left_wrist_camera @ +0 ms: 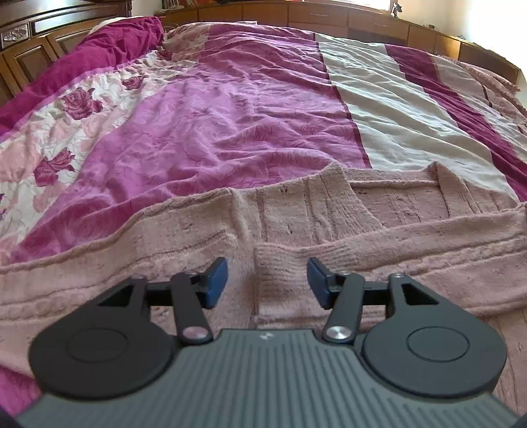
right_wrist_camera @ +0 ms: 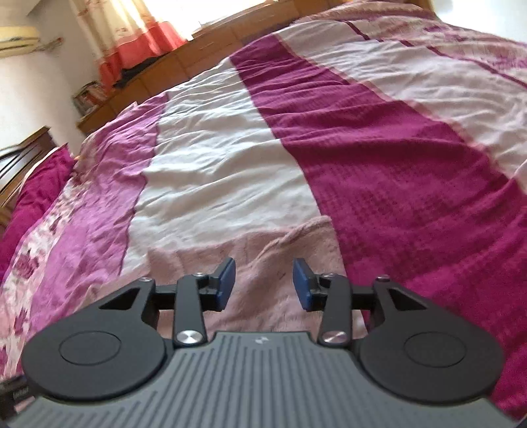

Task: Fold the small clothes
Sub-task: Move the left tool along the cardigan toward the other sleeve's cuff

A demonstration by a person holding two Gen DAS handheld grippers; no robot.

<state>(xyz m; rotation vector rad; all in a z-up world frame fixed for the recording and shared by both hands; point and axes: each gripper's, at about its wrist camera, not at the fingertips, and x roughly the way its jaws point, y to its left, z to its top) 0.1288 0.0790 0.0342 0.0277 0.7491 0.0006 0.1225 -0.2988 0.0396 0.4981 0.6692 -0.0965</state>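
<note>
The left gripper (left_wrist_camera: 266, 283) has its 2 blue-padded fingers (left_wrist_camera: 215, 281) spread apart, holding nothing, directly above the pale pink cable-knit sweater (left_wrist_camera: 329, 214) lying flat on the bed. Just ahead of and between its fingers sits a ribbed cuff (left_wrist_camera: 280, 263), the end of a sleeve already laid across the sweater's body from that gripper's right. Further ahead, the V-neck collar (left_wrist_camera: 395, 184) faces up. From this I judge the fold has begun: 1 sleeve is in, while the other side and the final body folds remain.

The right gripper (right_wrist_camera: 263, 283) is likewise spread and empty, poised over a rumpled edge of the same sweater (right_wrist_camera: 257, 250).

Beyond both grippers stretches the magenta, pink and white striped bedspread (left_wrist_camera: 230, 108), then the brown wooden cabinets (left_wrist_camera: 329, 16).
</note>
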